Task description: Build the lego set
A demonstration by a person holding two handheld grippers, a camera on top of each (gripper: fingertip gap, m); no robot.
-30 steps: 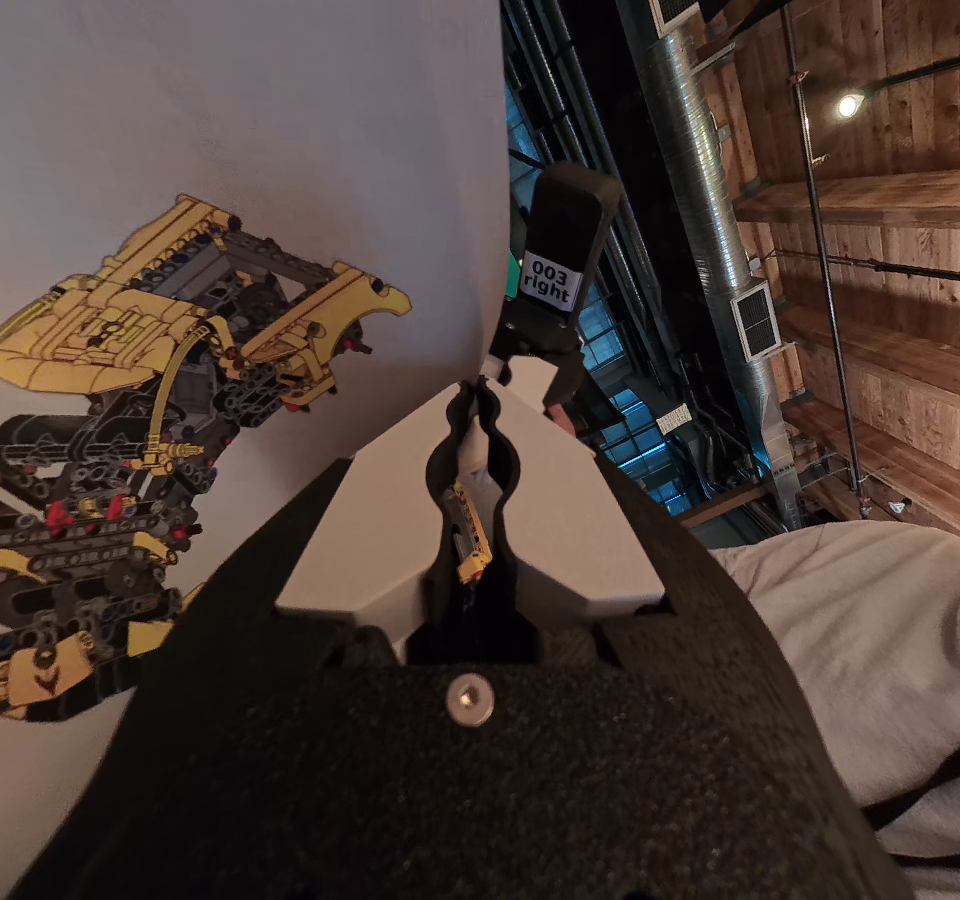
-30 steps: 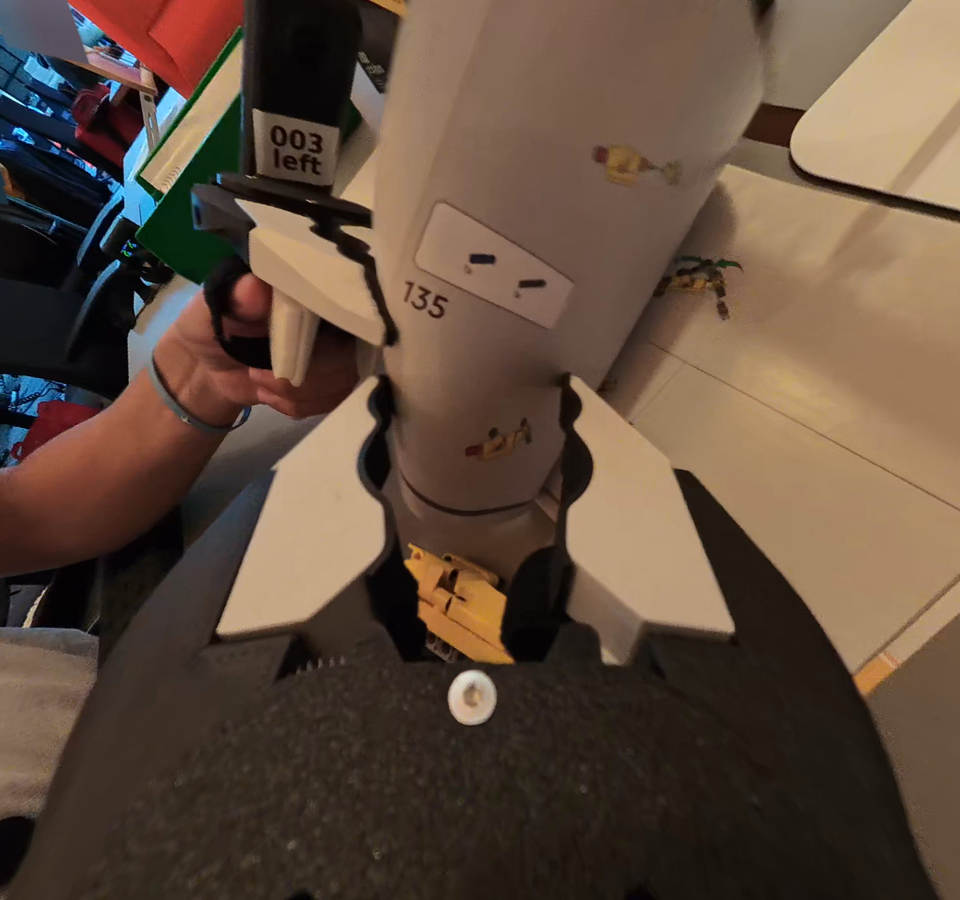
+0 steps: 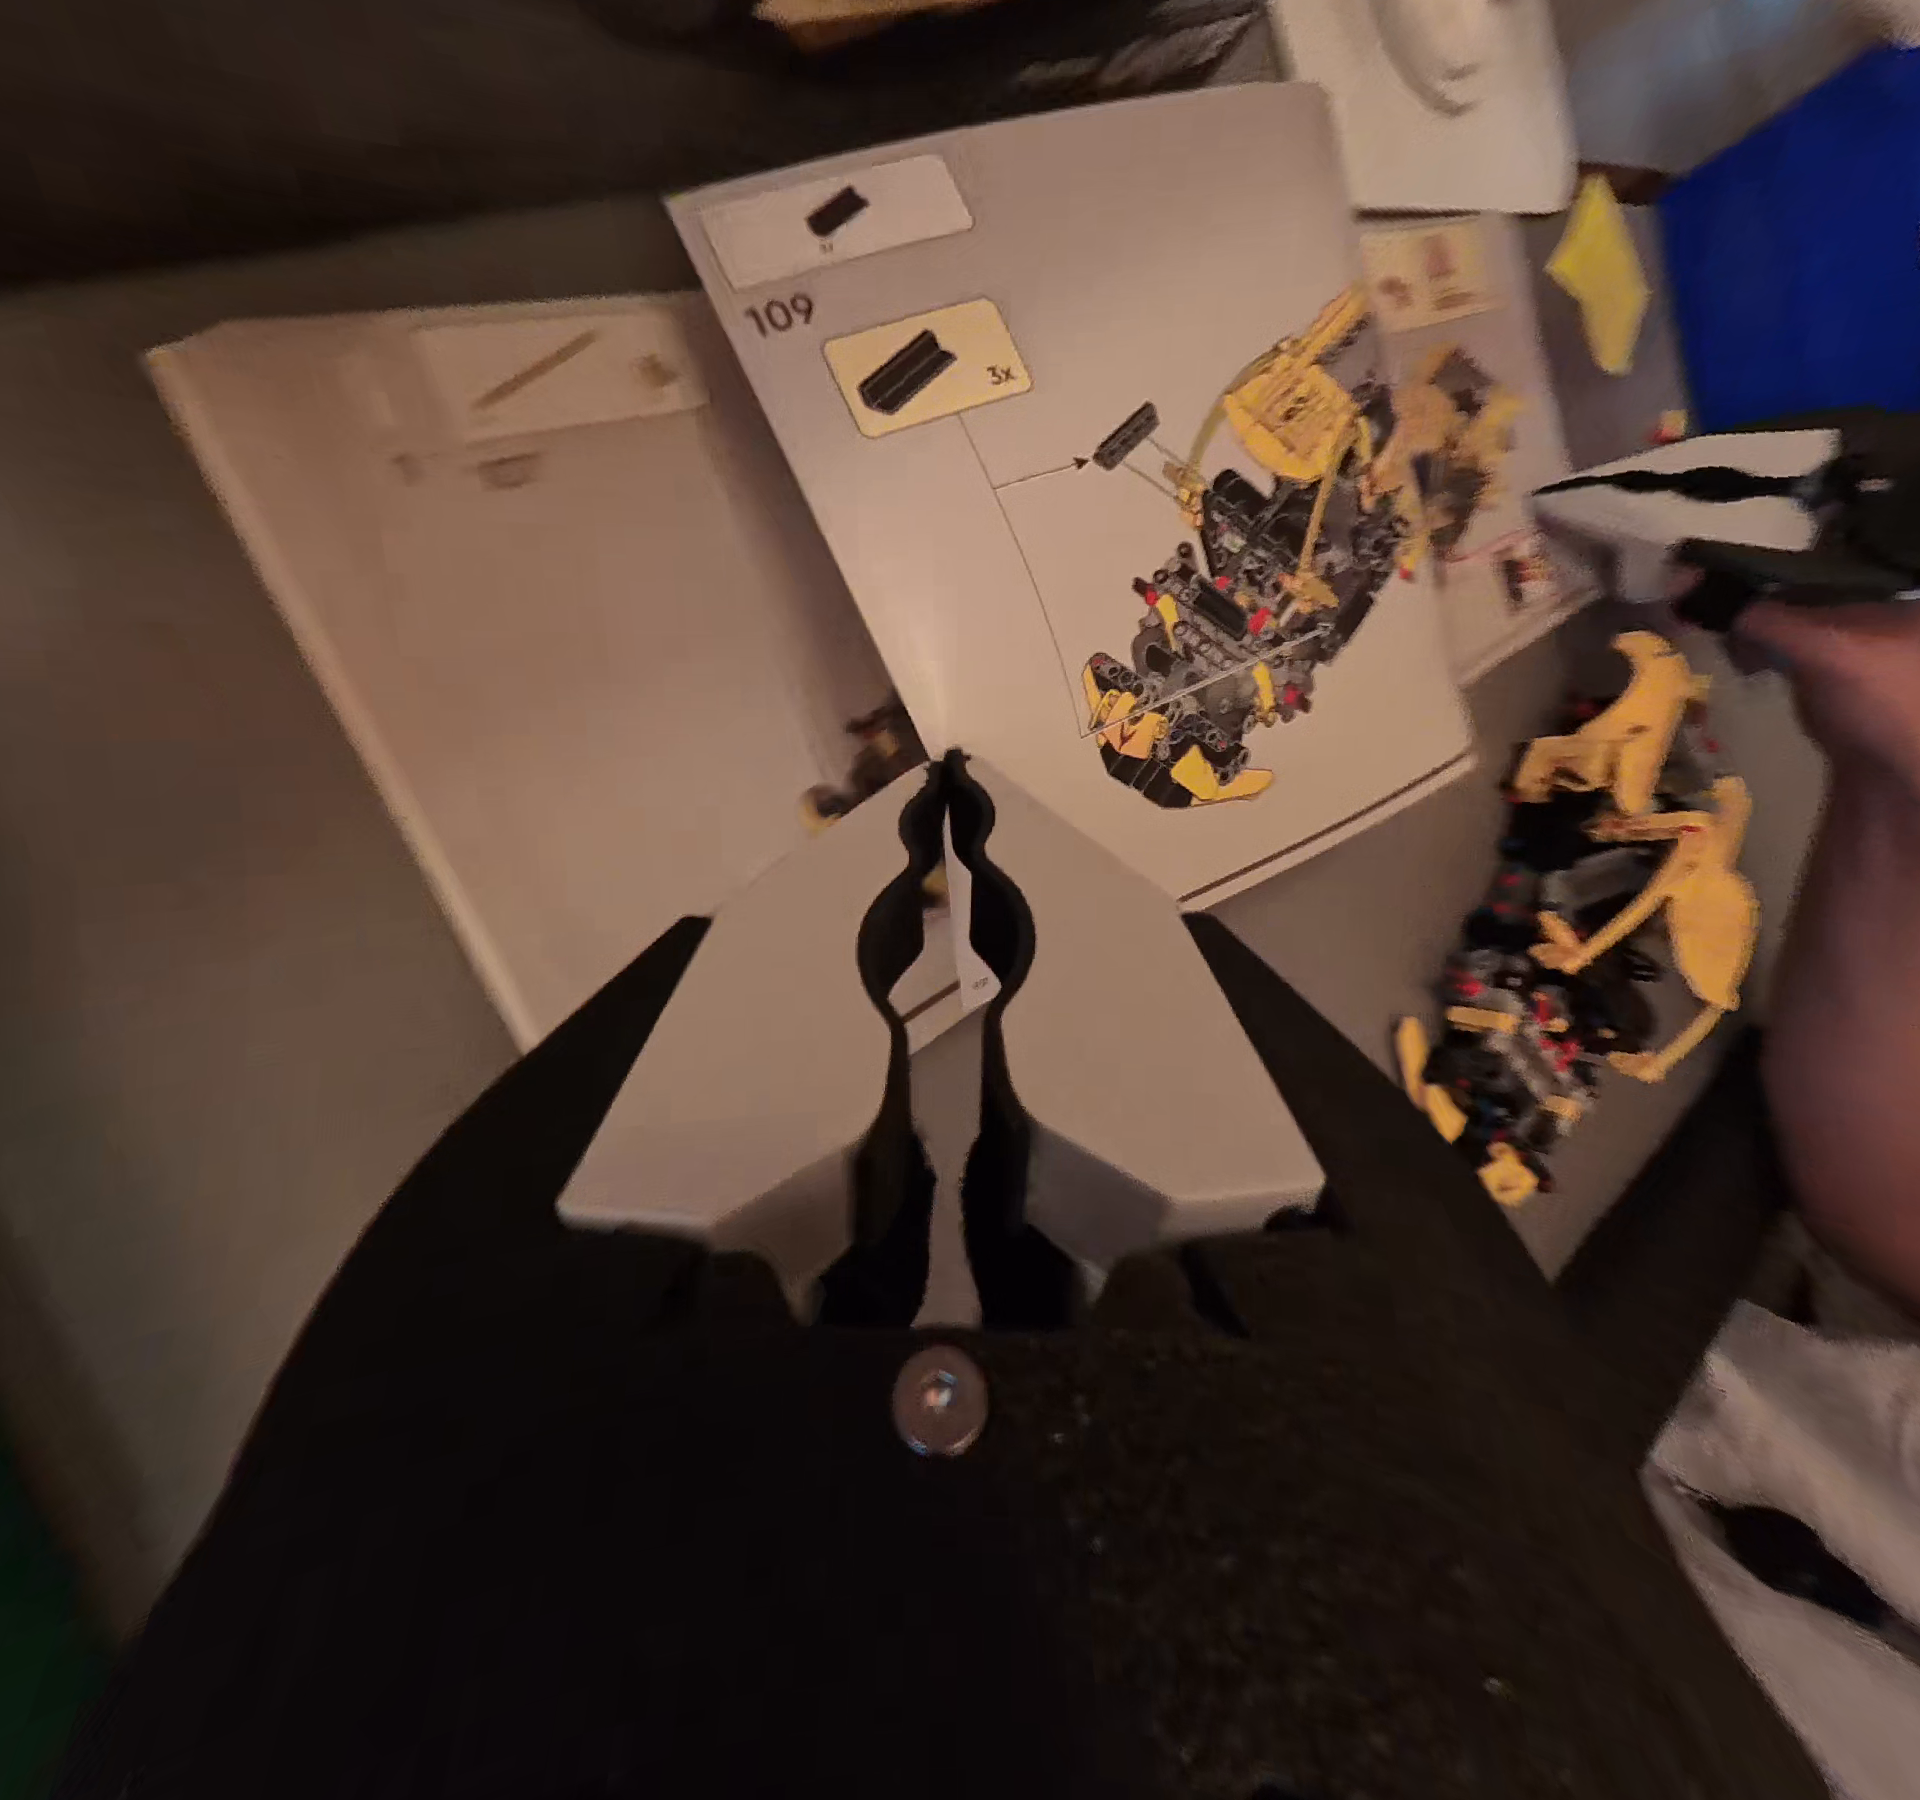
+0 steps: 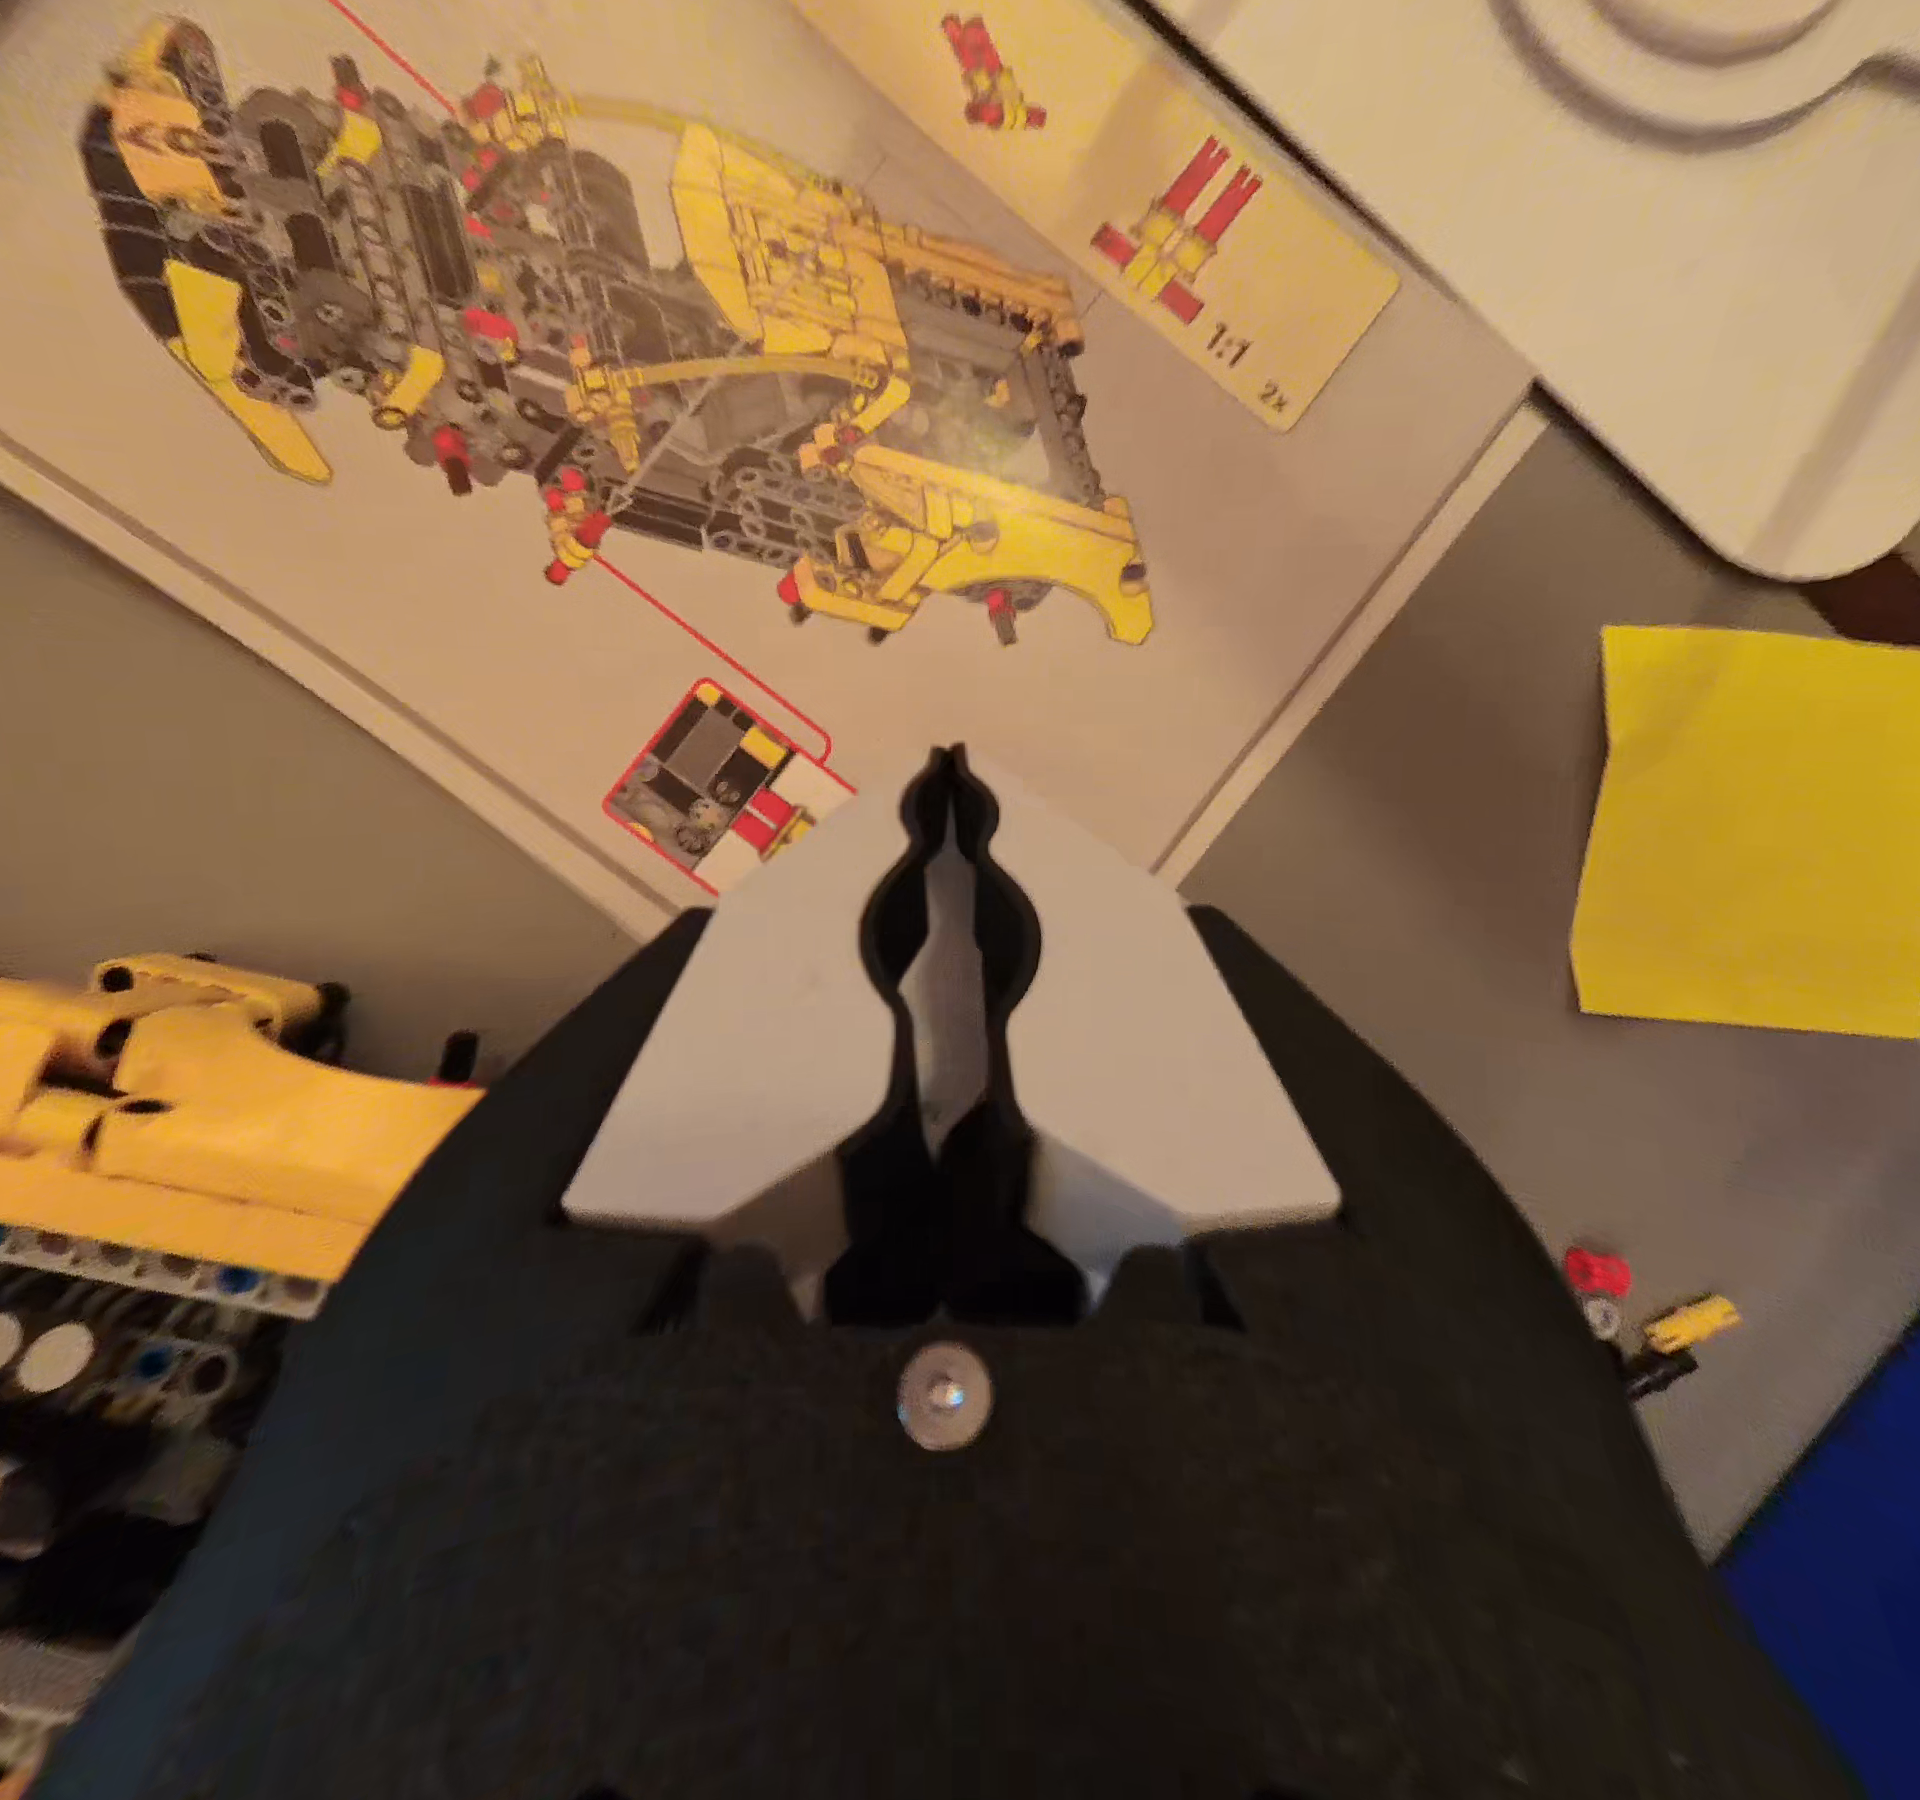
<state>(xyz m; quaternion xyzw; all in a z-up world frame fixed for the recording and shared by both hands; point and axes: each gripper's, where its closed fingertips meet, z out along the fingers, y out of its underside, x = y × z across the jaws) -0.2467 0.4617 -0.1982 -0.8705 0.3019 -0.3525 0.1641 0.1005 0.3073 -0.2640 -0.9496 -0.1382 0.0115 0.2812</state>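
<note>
Left gripper (image 3: pixel 948 774) pointed down and forward, its jaws pressed together at the tips. Right gripper (image 4: pixel 951 763) likewise angled down, jaws closed with nothing between them; a hand (image 3: pixel 1844 701) gripped it at the left view's edge.

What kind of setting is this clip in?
Probably a hobby or work table indoors. An open instruction booklet lies on a grey tabletop beside a part-built yellow-and-black model, with loose small parts and a yellow paper note nearby.
</note>
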